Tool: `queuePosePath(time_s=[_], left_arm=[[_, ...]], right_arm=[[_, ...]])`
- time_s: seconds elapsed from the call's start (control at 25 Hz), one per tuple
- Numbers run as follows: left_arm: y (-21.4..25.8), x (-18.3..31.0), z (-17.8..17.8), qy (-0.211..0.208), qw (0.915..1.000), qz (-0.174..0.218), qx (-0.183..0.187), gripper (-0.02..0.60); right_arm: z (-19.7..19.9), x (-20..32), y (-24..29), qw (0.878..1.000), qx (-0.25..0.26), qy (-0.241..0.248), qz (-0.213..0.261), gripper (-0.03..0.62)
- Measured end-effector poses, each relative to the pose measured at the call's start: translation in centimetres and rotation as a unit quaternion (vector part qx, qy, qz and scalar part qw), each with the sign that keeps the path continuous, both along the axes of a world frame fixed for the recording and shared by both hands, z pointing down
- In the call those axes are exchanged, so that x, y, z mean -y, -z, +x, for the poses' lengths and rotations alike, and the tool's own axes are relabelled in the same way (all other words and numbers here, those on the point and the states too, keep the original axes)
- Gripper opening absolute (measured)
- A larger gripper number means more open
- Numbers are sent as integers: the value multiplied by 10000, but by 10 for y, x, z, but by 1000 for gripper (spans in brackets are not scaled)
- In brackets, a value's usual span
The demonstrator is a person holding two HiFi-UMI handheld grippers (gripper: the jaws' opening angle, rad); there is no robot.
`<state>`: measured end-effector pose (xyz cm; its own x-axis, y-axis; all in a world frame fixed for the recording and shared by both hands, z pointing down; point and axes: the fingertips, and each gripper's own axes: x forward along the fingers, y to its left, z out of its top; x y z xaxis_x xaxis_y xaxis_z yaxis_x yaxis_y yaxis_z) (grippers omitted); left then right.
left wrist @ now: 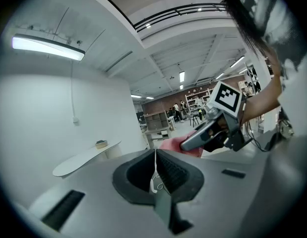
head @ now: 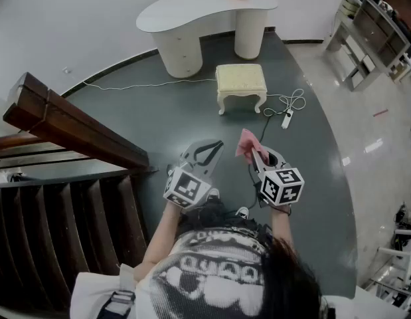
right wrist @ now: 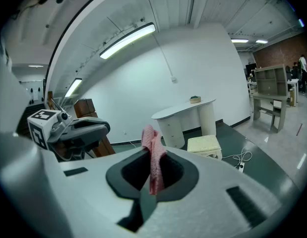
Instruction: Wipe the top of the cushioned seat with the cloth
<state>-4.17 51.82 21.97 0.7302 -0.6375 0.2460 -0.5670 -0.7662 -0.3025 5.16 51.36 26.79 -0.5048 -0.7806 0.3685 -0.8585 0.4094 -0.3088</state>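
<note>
We held the cloth [head: 247,143] clenched in the right claw [head: 258,158], the left claw [head: 206,153] closed on nothing, with the cushioned seat [head: 241,78] well beyond, nearer the right.

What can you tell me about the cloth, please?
The cloth is small and pink, and looks like textured fabric. It is bunched into a narrow strip and clamped between the jaws of the right gripper. Its free end stands up above them and flops over at the top. It is held in the air over the dark floor, well short of the seat. Nothing but the jaws touches it.
</note>
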Motion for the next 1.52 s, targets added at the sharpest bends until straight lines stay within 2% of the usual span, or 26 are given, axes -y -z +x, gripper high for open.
queuePosePath(time_s=[0.2,0.4,0.88,1.08,1.24,1.52], left_arm=[[0,9,-12,-171,9998,20,35,8],[-6,23,-28,-454,9989,50,101,8],[-24,47,-34,-705,9974,-149,-90,8],[-28,66,-35,-622,9978,-222,-100,8],[-37,98,-37,-381,9988,-310,-63,8],[-46,169,-8,-259,9991,-326,72,8]], right_arm=[[-9,11,-4,9998,97,-141,-42,14],[-24,25,-9,9994,-28,-351,-5,14],[-31,39,-13,9981,-256,-564,-50,14],[-31,58,-20,9984,-224,-492,-156,14],[-28,85,-28,9989,-170,-373,-238,14],[1,172,-46,9994,-46,-209,-273,14]])
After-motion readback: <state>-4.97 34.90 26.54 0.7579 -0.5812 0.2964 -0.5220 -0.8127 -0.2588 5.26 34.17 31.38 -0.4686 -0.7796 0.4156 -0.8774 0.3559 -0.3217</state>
